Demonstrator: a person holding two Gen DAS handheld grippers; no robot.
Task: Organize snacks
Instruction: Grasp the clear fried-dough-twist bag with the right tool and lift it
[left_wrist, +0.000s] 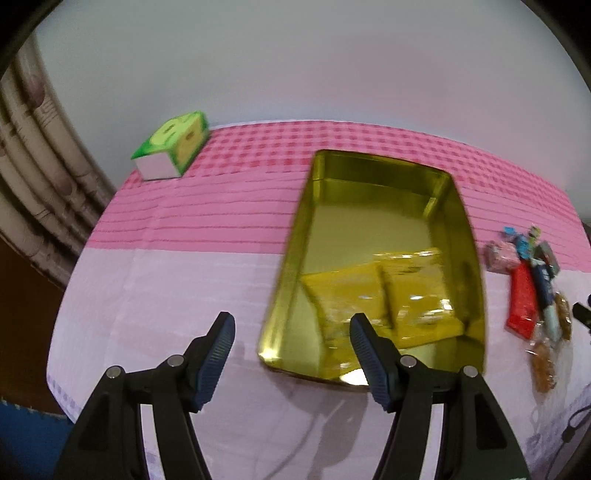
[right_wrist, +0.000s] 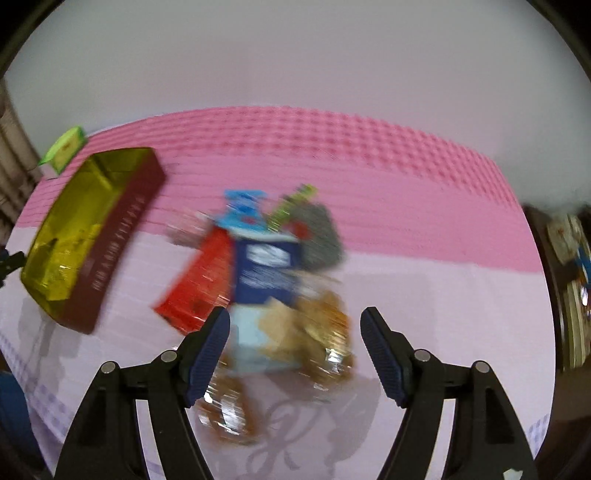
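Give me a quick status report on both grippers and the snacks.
Left hand-held gripper open, empty, at the gold tin. Right hand-held gripper open over the snack pile. Yellow packets already in tin. Nothing blocking.

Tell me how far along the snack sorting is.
Barely started. Yellow packets already lie in the gold tin. Nothing is in hand: left tool and right tool are both open. The snack pile beside the tin is left.
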